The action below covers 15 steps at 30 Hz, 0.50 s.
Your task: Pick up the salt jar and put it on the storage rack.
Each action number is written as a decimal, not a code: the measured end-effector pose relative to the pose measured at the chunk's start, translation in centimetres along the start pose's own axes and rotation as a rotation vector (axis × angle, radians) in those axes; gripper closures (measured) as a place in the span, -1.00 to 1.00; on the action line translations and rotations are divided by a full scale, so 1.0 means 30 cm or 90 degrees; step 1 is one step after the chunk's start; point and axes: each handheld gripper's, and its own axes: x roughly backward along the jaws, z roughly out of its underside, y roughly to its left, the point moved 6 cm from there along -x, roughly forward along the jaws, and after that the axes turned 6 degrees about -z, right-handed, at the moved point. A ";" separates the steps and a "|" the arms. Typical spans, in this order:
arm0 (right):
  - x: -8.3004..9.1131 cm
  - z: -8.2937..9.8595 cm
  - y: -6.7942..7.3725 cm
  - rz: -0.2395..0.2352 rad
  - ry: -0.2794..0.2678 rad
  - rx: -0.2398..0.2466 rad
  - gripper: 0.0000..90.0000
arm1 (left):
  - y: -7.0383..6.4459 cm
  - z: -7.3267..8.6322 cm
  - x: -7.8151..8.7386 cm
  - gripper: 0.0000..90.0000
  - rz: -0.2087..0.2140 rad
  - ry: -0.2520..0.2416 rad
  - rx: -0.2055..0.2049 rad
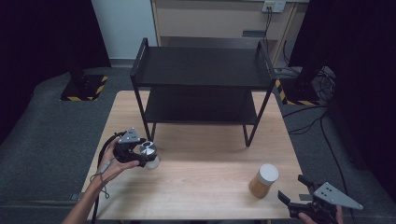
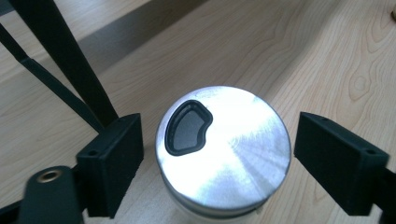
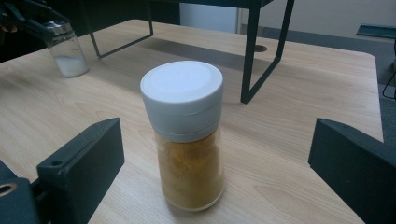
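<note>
A light wooden bench point(image 1: 201, 177) carries a black metal two-tier shelf rack point(image 1: 201, 70) at its far half, both tiers bare. Near the bench's left edge stands a small clear glass shaker with a brushed-metal lid point(image 1: 149, 154), holding white grains at the bottom as the right gripper view shows point(image 3: 67, 46). The left gripper point(image 1: 142, 151), held in the person's left hand point(image 1: 112, 161), sits around that shaker; in the left gripper view the lid point(image 2: 224, 149), with a dark kidney-shaped opening in it, lies between the two black fingers point(image 2: 112, 163), which stand spread on either side with a gap to the lid on each, so they grip nothing. One rack leg rises just beyond the left finger. Toward the bench's near right stands a clear jar of orange-brown powder with a white screw cap point(image 1: 264, 181), upright. The right gripper point(image 1: 292, 191) hovers at the near right corner, just beside that jar; in the right gripper view the jar point(image 3: 187, 140) stands ahead between the widely parted fingers point(image 3: 79, 172), untouched by either
</note>
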 end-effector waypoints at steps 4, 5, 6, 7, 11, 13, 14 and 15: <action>0.000 0.000 0.000 0.000 0.000 0.000 -0.92 | -0.001 -0.003 -0.011 -0.30 -0.001 0.004 0.002; 0.000 0.000 0.000 0.001 0.000 0.000 -0.92 | -0.003 -0.007 -0.011 -0.29 -0.002 0.006 -0.004; 0.000 0.000 0.001 0.001 -0.001 -0.001 -0.92 | -0.003 -0.009 -0.011 -0.28 -0.002 0.007 -0.004; 0.000 0.000 0.001 0.001 -0.001 0.000 -0.92 | -0.002 -0.010 -0.011 -0.28 -0.002 0.008 -0.001; 0.000 0.000 0.001 0.000 0.001 -0.001 -0.92 | -0.004 -0.011 -0.009 -0.27 -0.004 0.008 0.002; -0.001 0.000 0.001 0.000 0.002 -0.001 -0.92 | -0.005 -0.011 -0.007 -0.27 -0.005 0.009 0.001; -0.002 -0.001 0.001 0.000 0.003 0.000 -0.92 | -0.008 -0.012 -0.005 -0.27 -0.005 0.010 -0.001; -0.001 0.000 0.001 0.000 0.002 0.000 -0.92 | -0.008 -0.013 -0.005 -0.27 -0.004 0.010 -0.004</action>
